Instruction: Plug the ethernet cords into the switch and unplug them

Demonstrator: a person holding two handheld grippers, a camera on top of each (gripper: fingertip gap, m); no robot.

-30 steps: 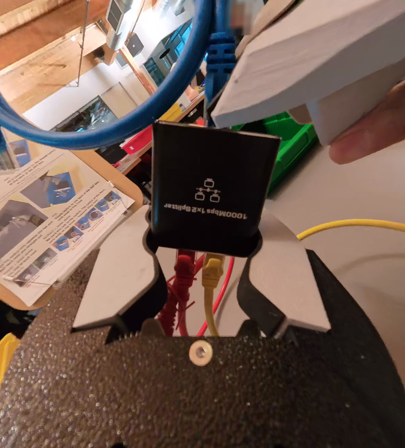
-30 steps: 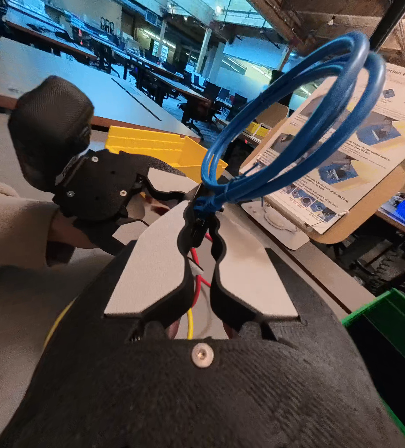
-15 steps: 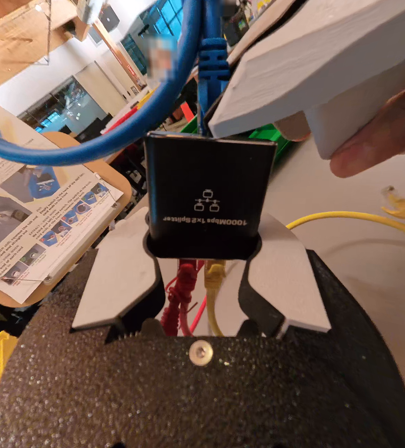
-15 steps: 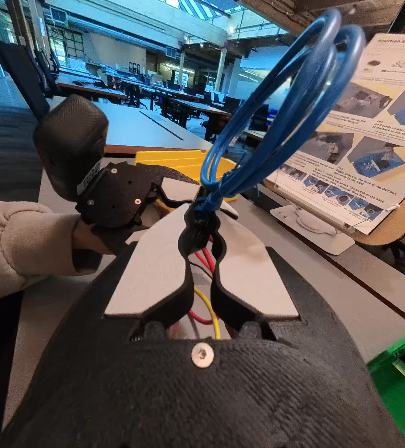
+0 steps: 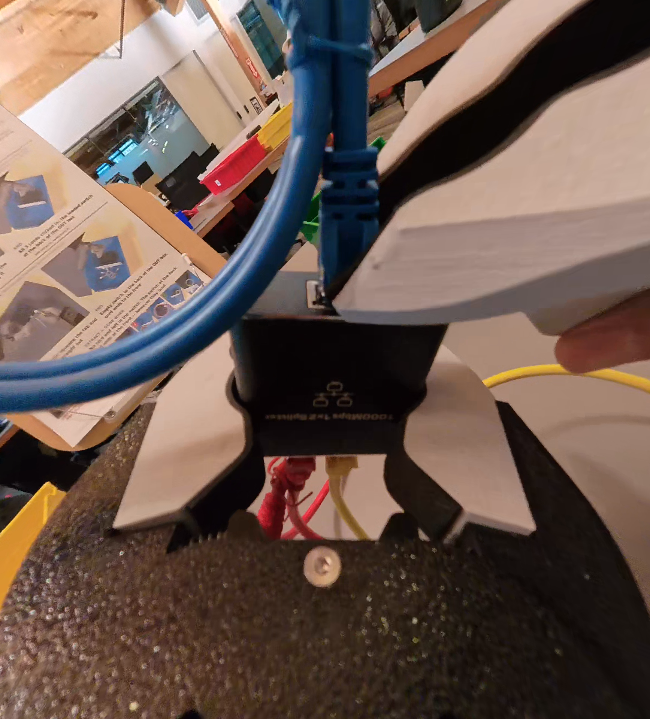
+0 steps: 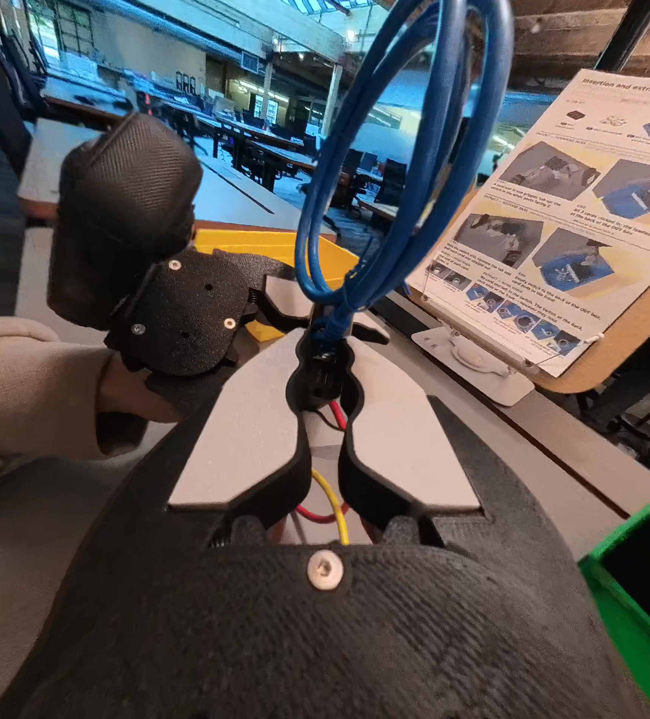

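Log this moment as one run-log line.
left gripper: shut on black box-shaped switch | right gripper: shut on blue ethernet cord's plug | plug at switch's top port

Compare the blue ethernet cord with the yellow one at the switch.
The blue cord enters the far end of the switch; the yellow cord sits in the near end. The right gripper pinches the blue plug; nothing holds the yellow. Blue is thick and looped, yellow thin. Both meet the switch held by the left gripper.

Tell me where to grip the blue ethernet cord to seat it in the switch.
Grip the blue cord's ribbed plug boot, coming from above along its axis. It stands upright at the switch port; the right gripper already pinches it there.
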